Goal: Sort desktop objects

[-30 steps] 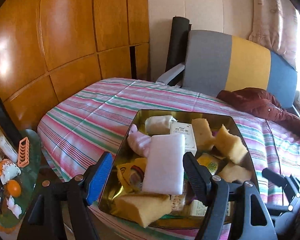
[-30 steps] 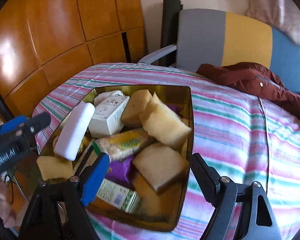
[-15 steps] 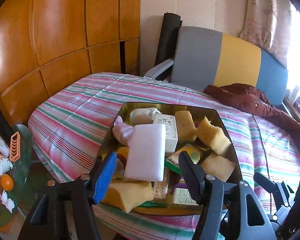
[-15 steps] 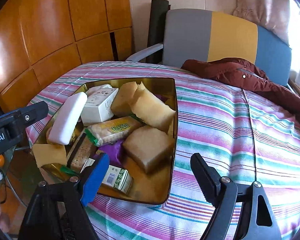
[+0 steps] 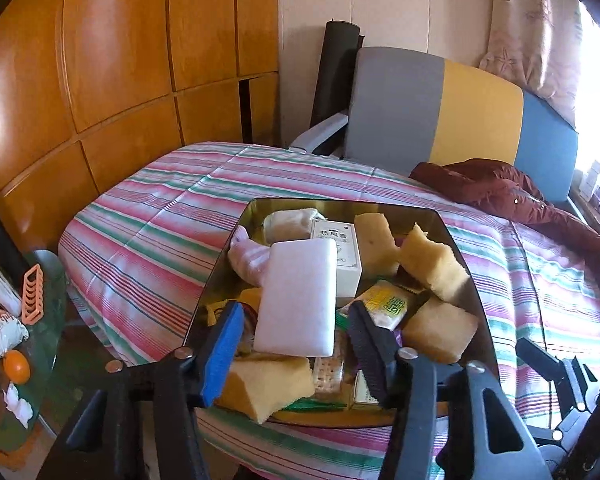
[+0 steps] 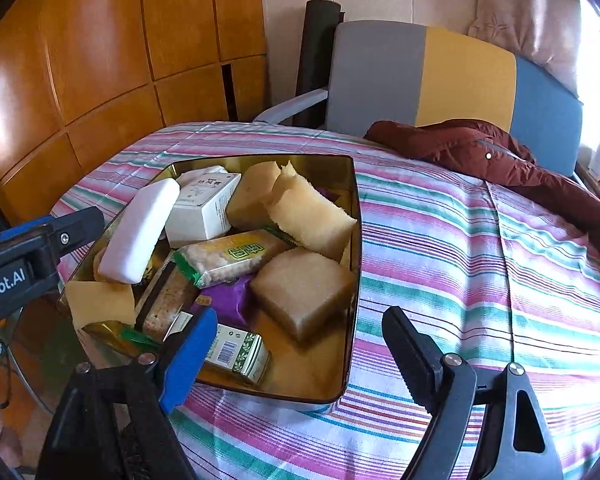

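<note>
A gold tin tray (image 5: 340, 202) (image 6: 356, 240) stands on the striped cloth, piled with several things. A white block (image 5: 296, 296) (image 6: 140, 232) lies on top at its left side. Beside it are a white box (image 5: 340, 248), yellow sponges (image 6: 312, 216), a cracker packet (image 6: 228, 256) and a brown sponge (image 6: 304, 292). My left gripper (image 5: 296, 340) (image 6: 40, 244) is closing, with the block's near end between its fingers. The pads stand just clear of the block. My right gripper (image 6: 300, 356) is open over the tray's near right corner, holding nothing.
A maroon jacket (image 6: 500, 160) lies on the cloth's far right, in front of a grey, yellow and blue chair back (image 6: 420, 76). A glass side table (image 5: 48, 280) with small items stands low at the left. Wooden panels line the wall behind.
The left gripper's jaws have drawn in from wide apart to just outside the white block. The right gripper's jaws are as wide as before. Both hands have hardly shifted.
</note>
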Action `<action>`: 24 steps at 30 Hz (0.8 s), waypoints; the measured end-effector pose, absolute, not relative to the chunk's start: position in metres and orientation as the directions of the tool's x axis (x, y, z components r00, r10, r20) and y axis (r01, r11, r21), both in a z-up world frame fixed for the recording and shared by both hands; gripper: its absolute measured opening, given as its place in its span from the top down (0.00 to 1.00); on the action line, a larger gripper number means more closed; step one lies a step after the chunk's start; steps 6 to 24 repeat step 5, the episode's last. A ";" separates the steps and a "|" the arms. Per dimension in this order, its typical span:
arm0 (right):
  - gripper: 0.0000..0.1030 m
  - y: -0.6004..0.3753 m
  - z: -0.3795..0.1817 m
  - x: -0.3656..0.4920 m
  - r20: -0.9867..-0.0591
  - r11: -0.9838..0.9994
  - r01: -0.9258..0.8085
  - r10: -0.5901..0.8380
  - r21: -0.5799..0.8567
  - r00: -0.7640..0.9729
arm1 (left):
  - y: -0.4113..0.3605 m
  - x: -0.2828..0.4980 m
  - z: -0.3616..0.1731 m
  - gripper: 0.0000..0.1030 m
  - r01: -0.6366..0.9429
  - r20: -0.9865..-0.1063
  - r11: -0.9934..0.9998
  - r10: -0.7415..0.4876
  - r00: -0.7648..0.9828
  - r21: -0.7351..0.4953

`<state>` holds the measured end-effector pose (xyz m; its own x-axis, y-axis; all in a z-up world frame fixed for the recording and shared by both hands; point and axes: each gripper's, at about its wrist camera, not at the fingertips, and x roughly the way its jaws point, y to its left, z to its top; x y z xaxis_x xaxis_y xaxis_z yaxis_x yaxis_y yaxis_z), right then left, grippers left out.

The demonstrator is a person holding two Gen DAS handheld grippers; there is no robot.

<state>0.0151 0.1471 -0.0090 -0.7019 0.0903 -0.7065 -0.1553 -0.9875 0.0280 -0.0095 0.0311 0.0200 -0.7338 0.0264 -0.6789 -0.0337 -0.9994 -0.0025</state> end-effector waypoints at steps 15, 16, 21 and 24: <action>0.17 0.151 -0.008 0.017 -0.701 -0.985 -0.168 0.098 0.031 -0.707 | 0.032 -0.009 0.021 0.52 -0.035 -0.669 -0.999 0.021 -0.743 0.008; 0.17 0.151 -0.008 0.017 -0.701 -0.985 -0.168 0.098 0.031 -0.707 | 0.032 -0.009 0.021 0.52 -0.035 -0.669 -0.999 0.021 -0.743 0.008; 0.17 0.151 -0.008 0.017 -0.701 -0.985 -0.168 0.098 0.031 -0.707 | 0.032 -0.009 0.021 0.52 -0.035 -0.669 -0.999 0.021 -0.743 0.008; 0.17 0.151 -0.008 0.017 -0.701 -0.985 -0.168 0.098 0.031 -0.707 | 0.032 -0.009 0.021 0.52 -0.035 -0.669 -0.999 0.021 -0.743 0.008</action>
